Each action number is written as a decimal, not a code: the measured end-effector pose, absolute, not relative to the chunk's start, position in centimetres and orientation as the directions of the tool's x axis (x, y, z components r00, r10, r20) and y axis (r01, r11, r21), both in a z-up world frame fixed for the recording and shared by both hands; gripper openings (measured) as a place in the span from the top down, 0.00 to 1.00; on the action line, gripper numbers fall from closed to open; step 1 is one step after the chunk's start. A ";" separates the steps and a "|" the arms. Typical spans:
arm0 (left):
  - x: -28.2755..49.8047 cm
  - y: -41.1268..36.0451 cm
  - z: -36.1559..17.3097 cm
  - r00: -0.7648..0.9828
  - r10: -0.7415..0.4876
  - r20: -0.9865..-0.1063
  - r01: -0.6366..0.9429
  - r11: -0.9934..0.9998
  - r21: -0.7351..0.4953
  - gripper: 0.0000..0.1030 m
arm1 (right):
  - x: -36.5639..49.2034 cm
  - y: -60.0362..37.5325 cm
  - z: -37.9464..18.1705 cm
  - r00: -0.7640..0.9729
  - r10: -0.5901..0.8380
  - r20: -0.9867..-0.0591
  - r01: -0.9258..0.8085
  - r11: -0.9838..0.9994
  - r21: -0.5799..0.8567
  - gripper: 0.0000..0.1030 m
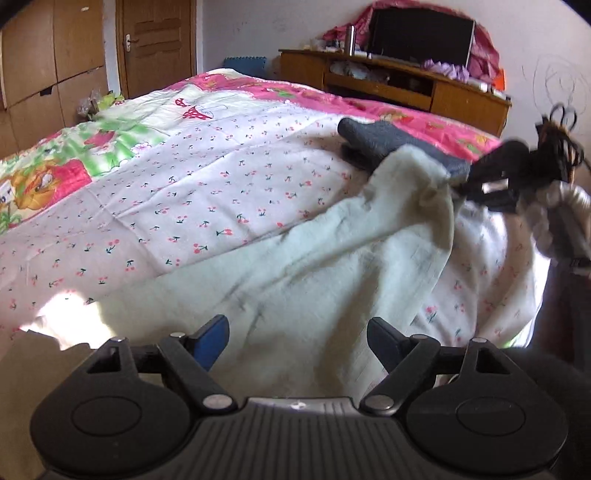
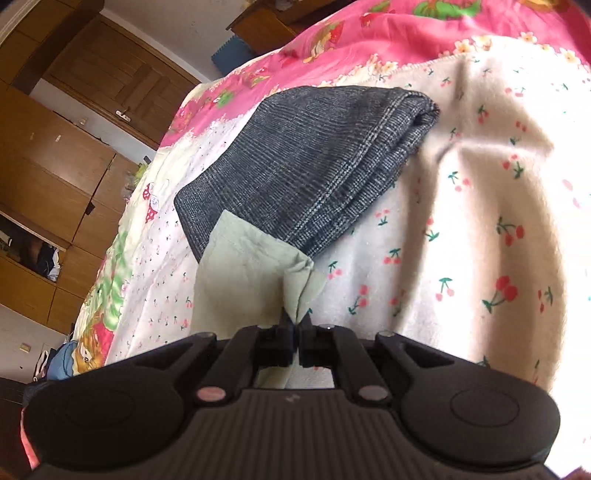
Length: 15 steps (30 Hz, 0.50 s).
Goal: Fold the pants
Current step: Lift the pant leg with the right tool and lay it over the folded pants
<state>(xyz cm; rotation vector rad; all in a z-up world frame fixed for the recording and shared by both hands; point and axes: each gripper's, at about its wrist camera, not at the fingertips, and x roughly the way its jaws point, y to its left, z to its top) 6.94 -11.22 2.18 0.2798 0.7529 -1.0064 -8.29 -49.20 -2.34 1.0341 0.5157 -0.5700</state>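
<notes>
Pale green pants lie stretched across the cherry-print bed sheet. My left gripper is open, its jaws spread wide just above the near end of the pants. My right gripper is shut on the far end of the pale green pants and holds it lifted above the sheet. In the left wrist view the right gripper shows at the right, pinching that raised end. A folded dark grey checked garment lies on the bed just beyond the held end; it also shows in the left wrist view.
A pink cartoon quilt covers the far part of the bed. A wooden TV stand with a dark screen stands at the wall. A wooden wardrobe and a door are at the left.
</notes>
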 end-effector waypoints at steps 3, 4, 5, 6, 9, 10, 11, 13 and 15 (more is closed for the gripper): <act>7.3 -12.4 1.4 0.382 -0.632 -0.674 0.828 0.558 -0.054 0.08 | -8.7 -49.2 -2.8 0.757 -0.193 -0.625 0.647 0.360 0.673 0.96; 7.5 -13.4 0.2 0.417 -0.591 -0.691 0.824 0.566 0.014 0.08 | -9.0 -49.2 -2.5 0.776 -0.196 -0.600 0.626 0.355 0.694 0.96; 7.8 -14.3 -1.3 0.429 -0.547 -0.719 0.819 0.571 0.055 0.08 | -9.3 -49.0 -1.9 0.794 -0.201 -0.574 0.605 0.356 0.712 0.96; 8.5 -14.9 -2.9 0.416 -0.503 -0.758 0.810 0.584 0.057 0.07 | -9.3 -48.8 -0.8 0.818 -0.203 -0.539 0.574 0.364 0.734 0.96; 9.1 -14.1 -3.6 0.406 -0.527 -0.746 0.782 0.623 -0.015 0.06 | -8.1 -47.2 3.4 0.870 -0.177 -0.459 0.486 0.456 0.746 0.96; 8.9 -13.5 -2.8 0.414 -0.541 -0.732 0.779 0.627 -0.023 0.06 | -7.4 -46.4 5.1 0.877 -0.181 -0.445 0.471 0.502 0.725 0.96; 8.5 -12.5 -1.8 0.426 -0.562 -0.709 0.781 0.624 -0.026 0.06 | -6.5 -45.5 6.7 0.891 -0.176 -0.419 0.443 0.542 0.714 0.96; 7.8 -10.0 -0.3 0.470 -0.561 -0.681 0.773 0.634 0.011 0.06 | -5.0 -43.5 9.4 0.917 -0.144 -0.373 0.380 0.602 0.702 0.96; 7.3 -6.5 0.7 0.536 -0.514 -0.670 0.730 0.680 0.062 0.06 | -2.5 -40.1 12.1 0.935 -0.088 -0.344 0.307 0.686 0.659 0.96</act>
